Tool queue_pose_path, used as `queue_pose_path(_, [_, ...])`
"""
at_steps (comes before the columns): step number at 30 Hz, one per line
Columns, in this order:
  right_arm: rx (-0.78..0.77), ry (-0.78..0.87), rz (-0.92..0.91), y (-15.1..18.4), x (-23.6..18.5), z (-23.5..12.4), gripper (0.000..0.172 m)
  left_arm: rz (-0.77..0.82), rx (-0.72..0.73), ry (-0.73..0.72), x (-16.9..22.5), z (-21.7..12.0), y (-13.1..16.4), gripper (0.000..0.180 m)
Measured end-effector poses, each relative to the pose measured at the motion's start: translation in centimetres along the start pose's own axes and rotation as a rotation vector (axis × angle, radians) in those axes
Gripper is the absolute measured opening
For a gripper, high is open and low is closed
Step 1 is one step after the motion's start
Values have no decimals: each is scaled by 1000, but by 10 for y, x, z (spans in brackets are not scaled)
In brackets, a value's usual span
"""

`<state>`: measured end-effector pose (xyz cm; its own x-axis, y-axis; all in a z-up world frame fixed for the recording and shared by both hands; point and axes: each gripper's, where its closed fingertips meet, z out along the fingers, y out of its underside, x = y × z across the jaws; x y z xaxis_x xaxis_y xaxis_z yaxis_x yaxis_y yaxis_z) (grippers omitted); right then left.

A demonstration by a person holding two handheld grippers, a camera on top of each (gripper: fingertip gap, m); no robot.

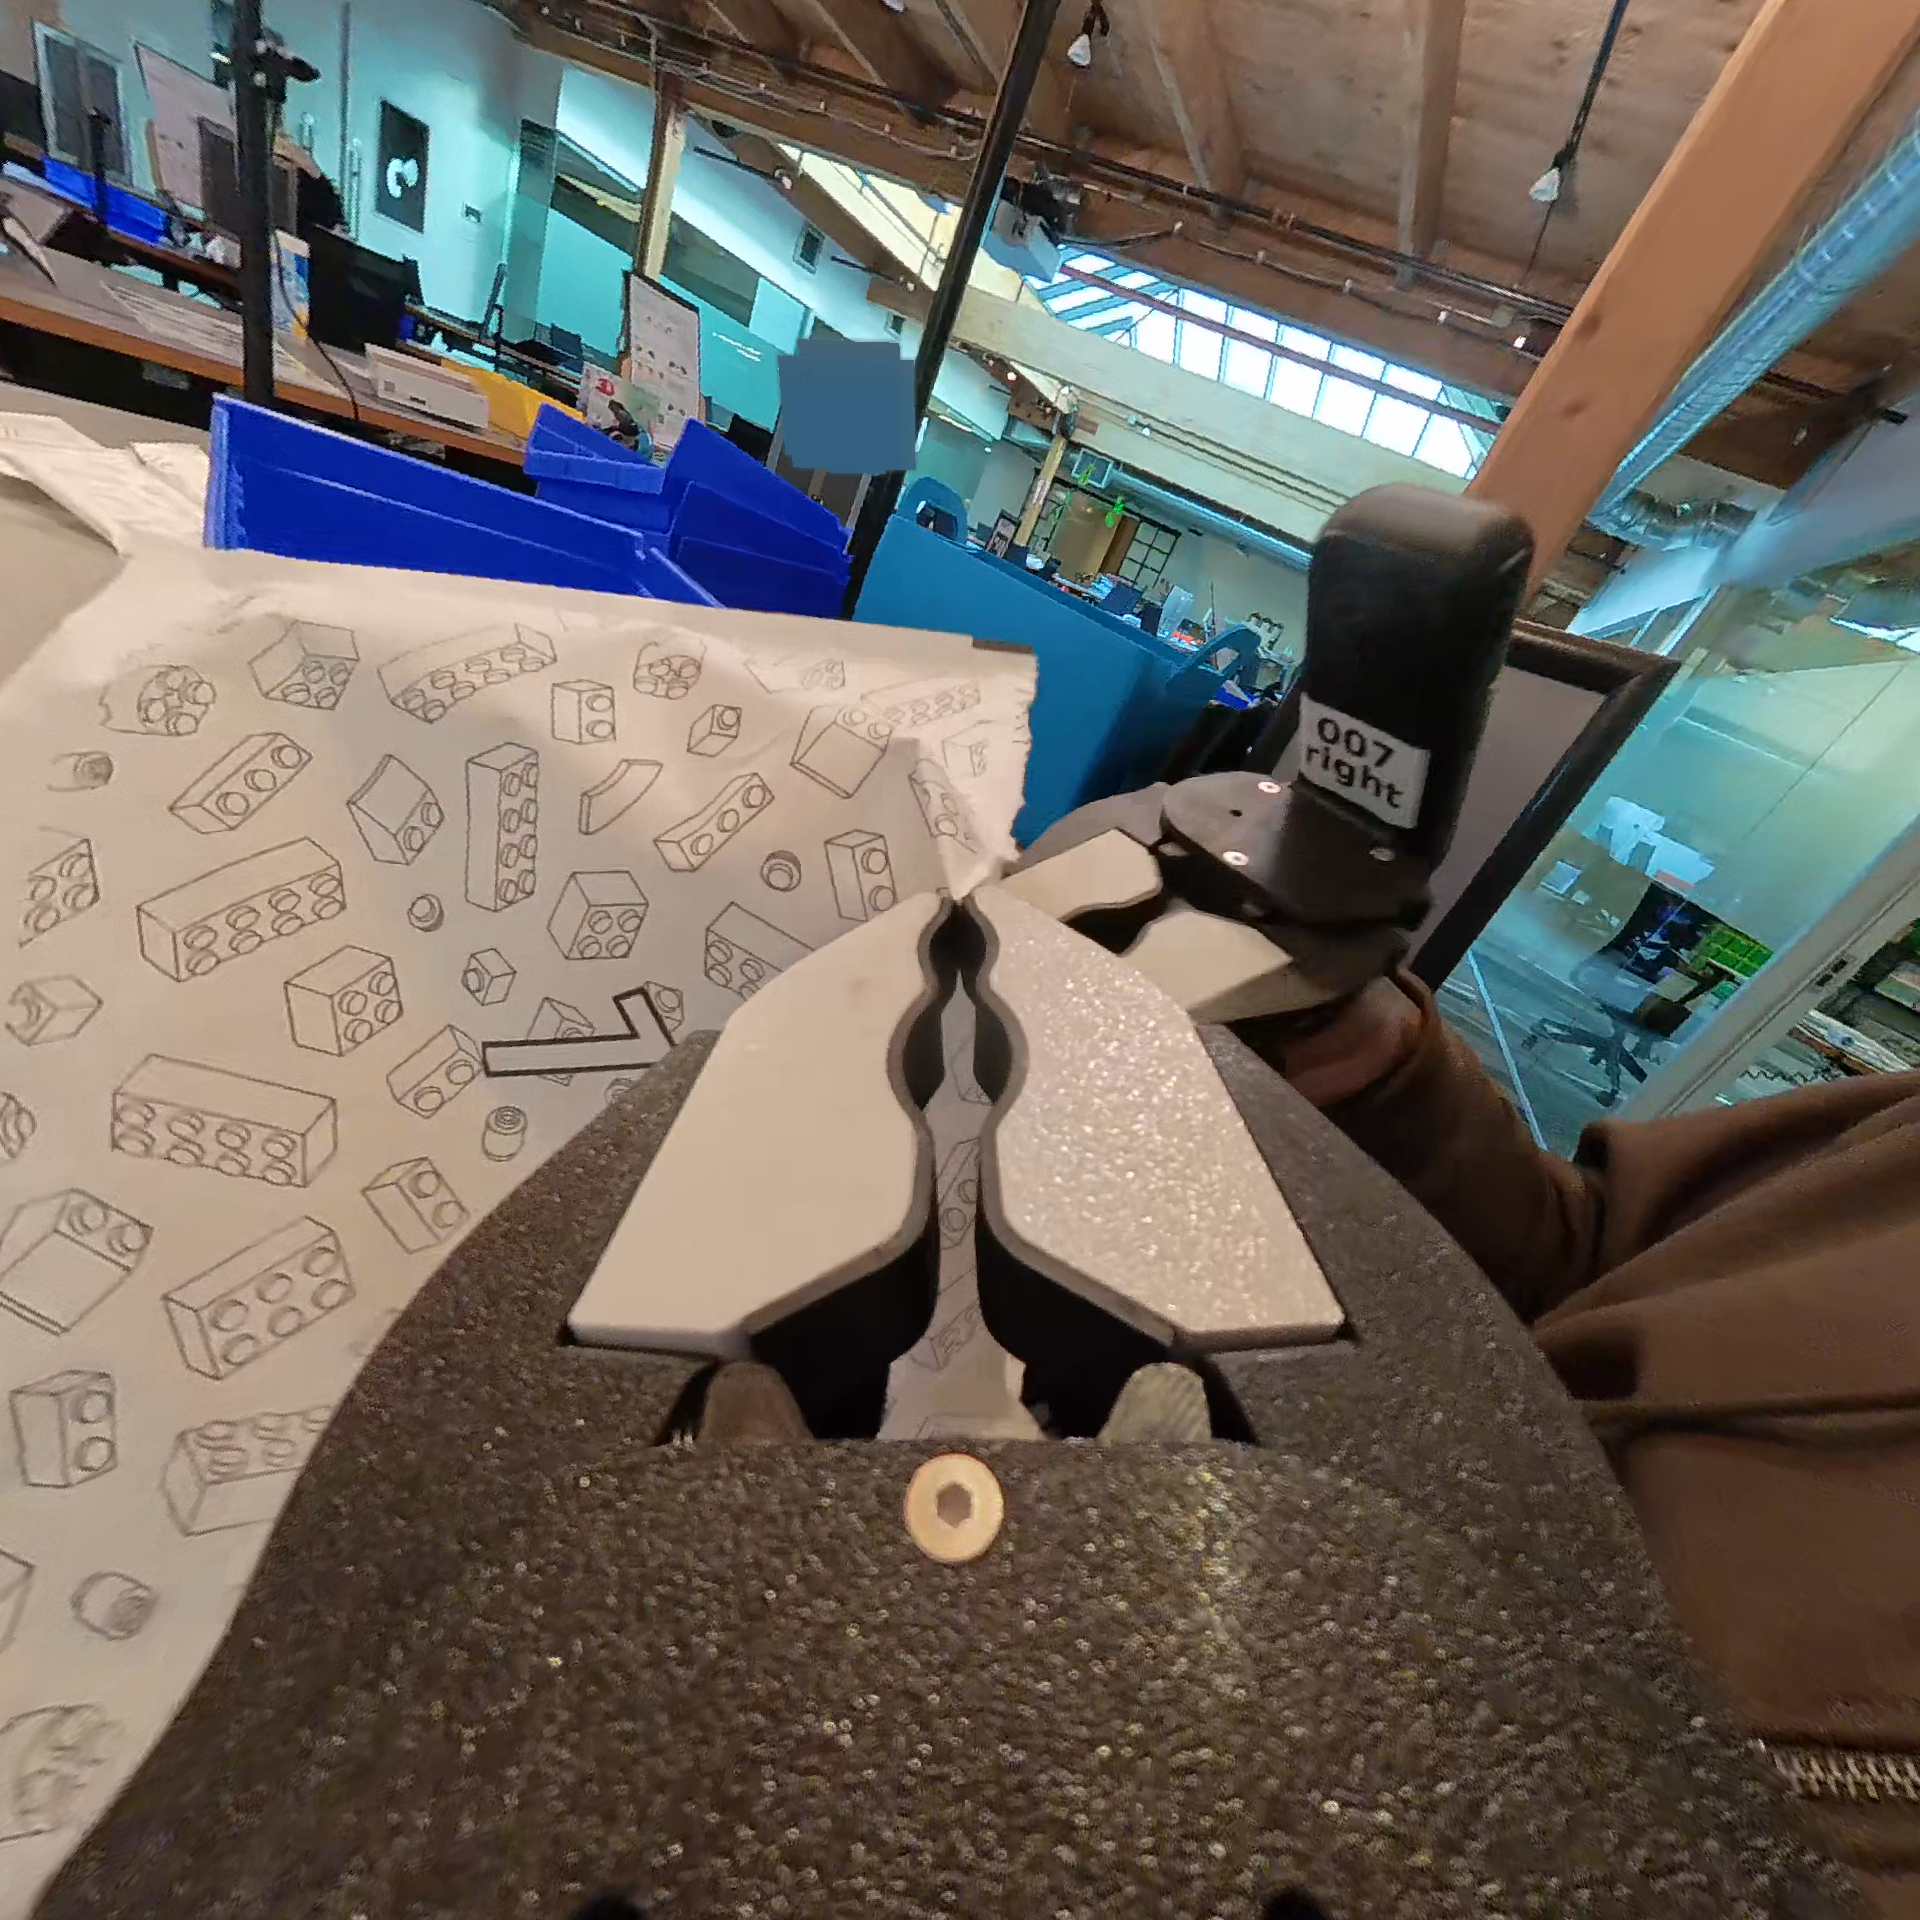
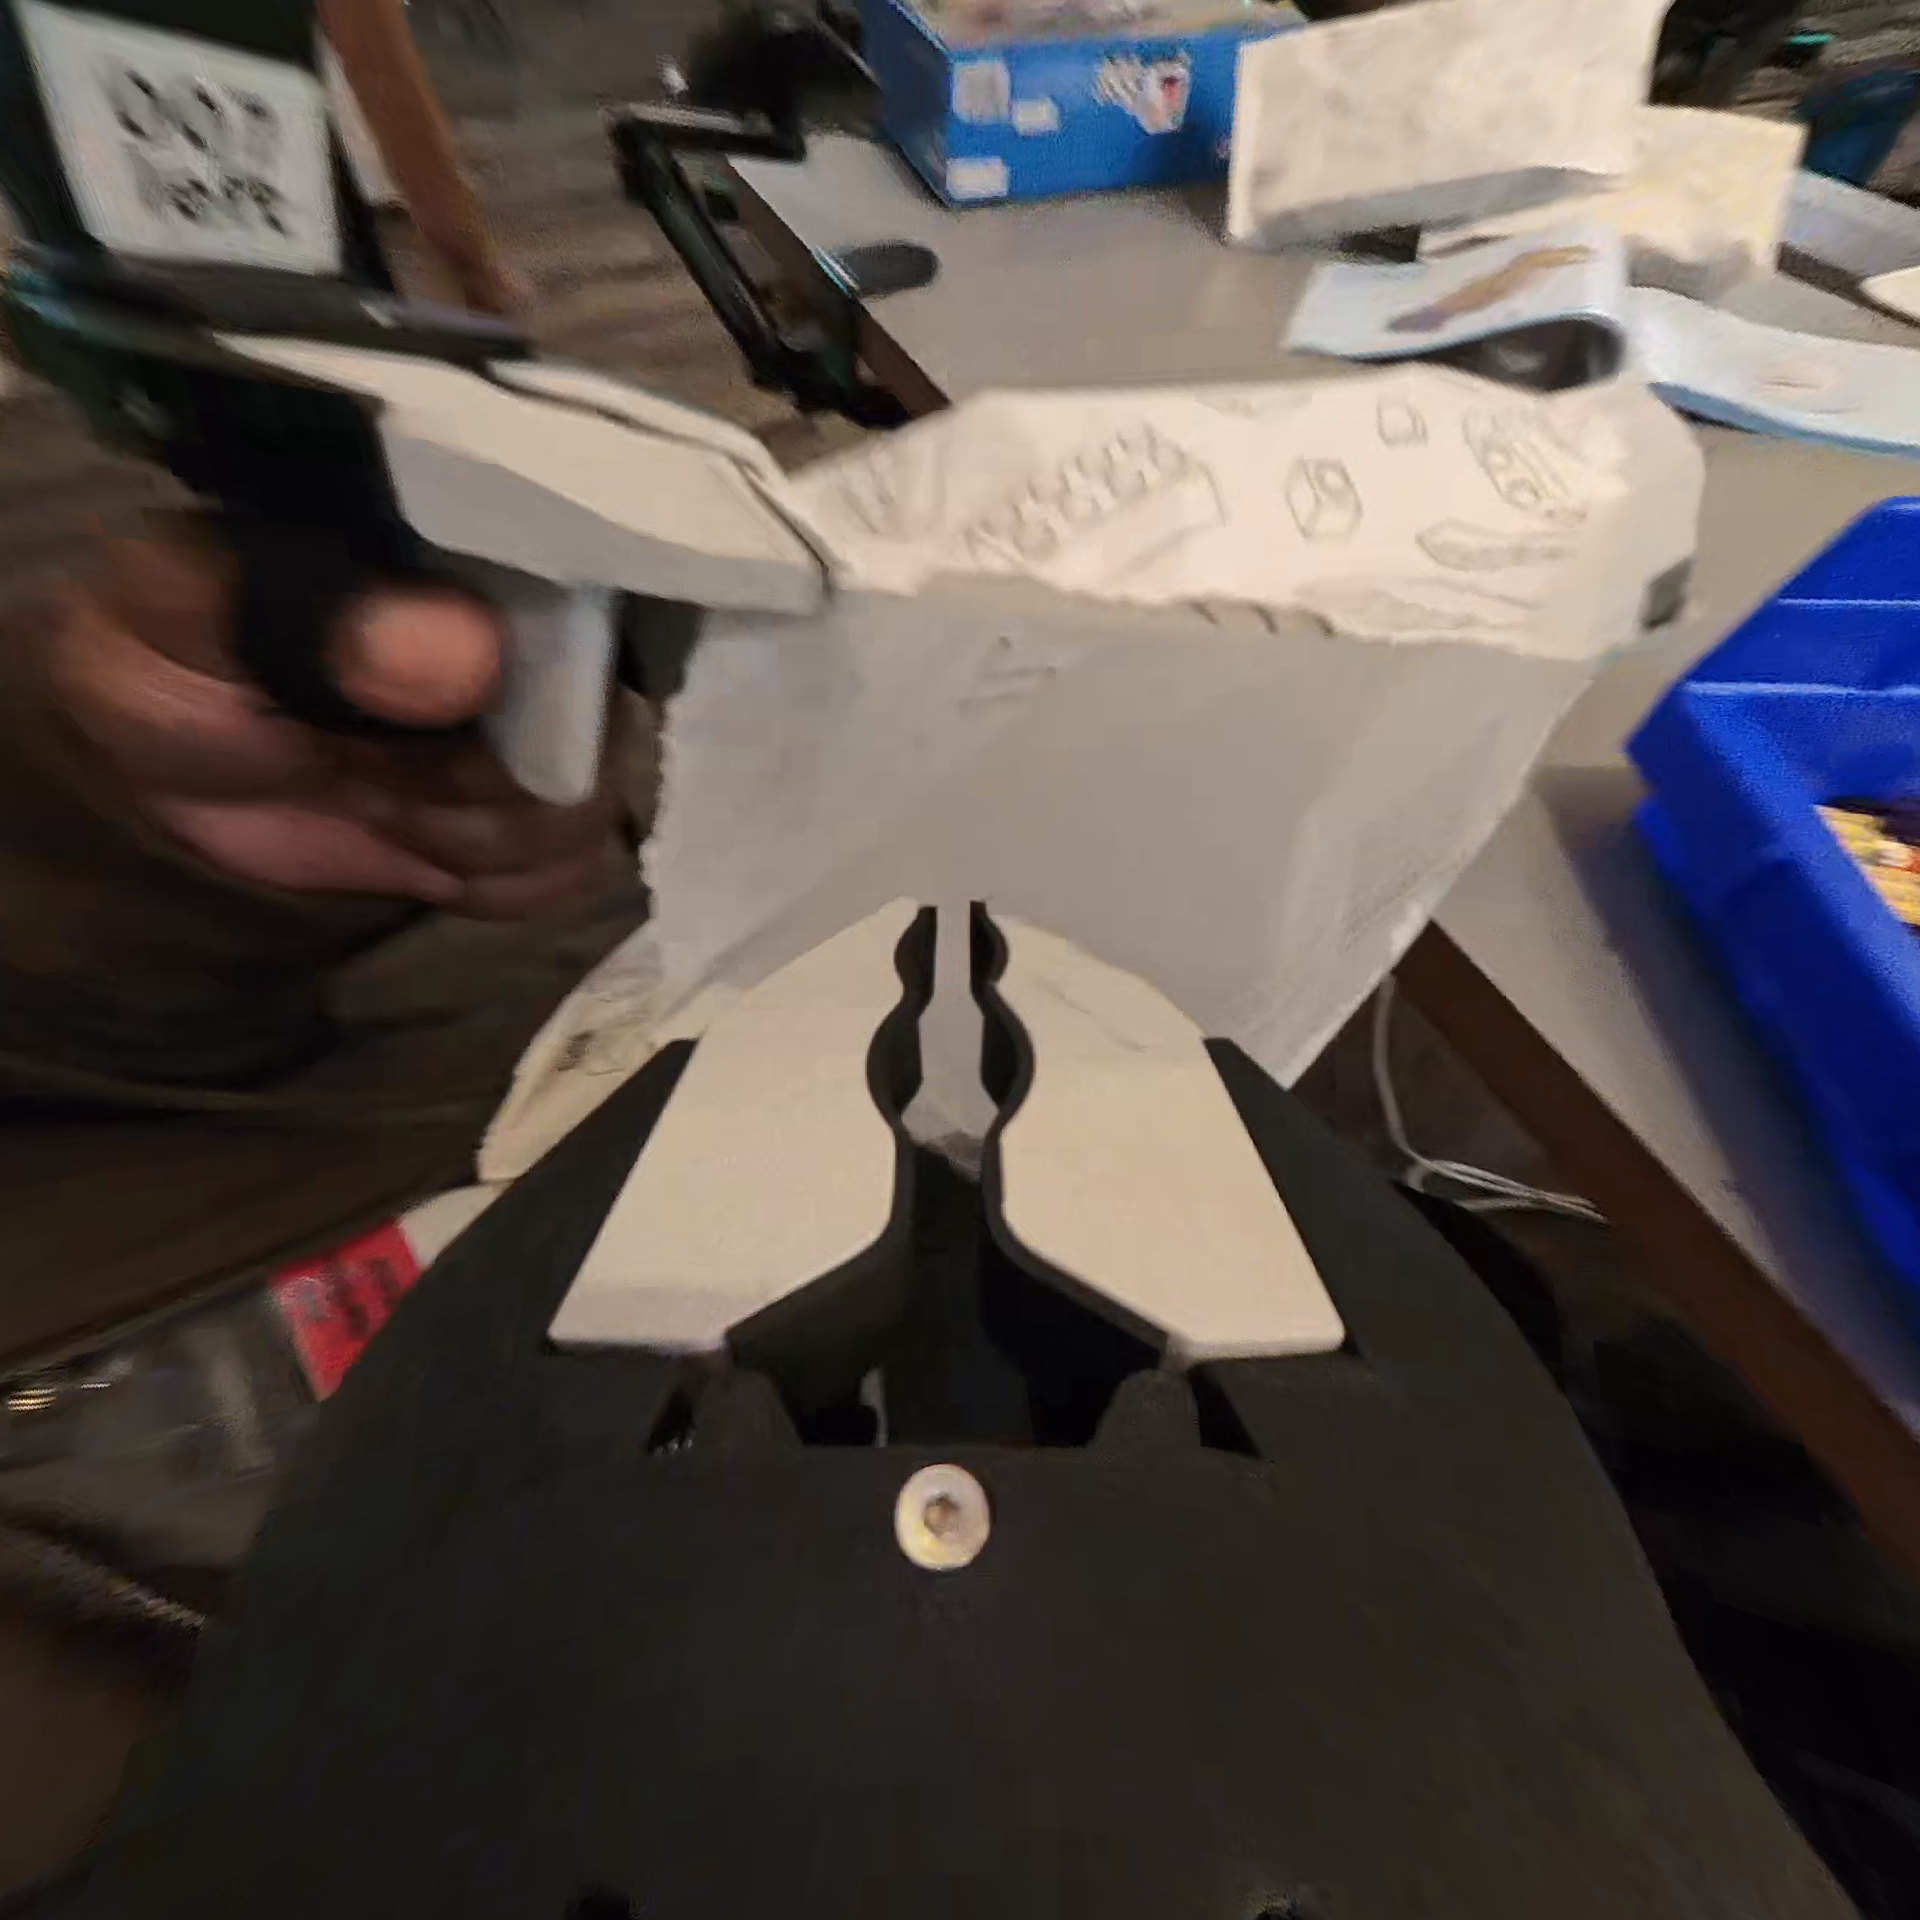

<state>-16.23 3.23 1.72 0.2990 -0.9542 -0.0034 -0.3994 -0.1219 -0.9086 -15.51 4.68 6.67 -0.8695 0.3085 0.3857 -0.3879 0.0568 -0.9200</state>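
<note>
1. The left gripper (image 1: 961,902) is closed on a torn corner of the white paper bag (image 1: 416,883), printed with bricks.
2. The right gripper (image 2: 948,909) pinches the same bag's edge, beside a blue bin (image 2: 1787,748) on the table (image 2: 1558,935).

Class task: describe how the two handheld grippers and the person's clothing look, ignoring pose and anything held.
Each gripper has a black, grainy body, a silver screw and two pale grey fingers with wavy black inner edges. The right one's black handle bears a white label. The sleeve is brown.

The left gripper (image 1: 961,909) pinches a torn white paper bag (image 1: 416,883) (brick-printed), right gripper (image 1: 1122,914) just beside.
</note>
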Motion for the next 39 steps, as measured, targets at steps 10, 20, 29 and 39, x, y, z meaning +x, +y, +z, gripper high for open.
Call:
queue_pose_path(10, [8,-121,45,0,-54,34,48,-13,20,-90,-4,7,4,0])
queue_pose_path(20, [32,-130,40,1,-56,43,64,-159,-48,-53,-16,-1,11,0])
queue_pose_path(29, [25,29,79,6,-16,46,15,-204,7,-80,-24,-10,1,0])
queue_pose_path(39, [86,-155,-55,-6,-16,20,0,68,102,-211,-39,-47,-30,33])
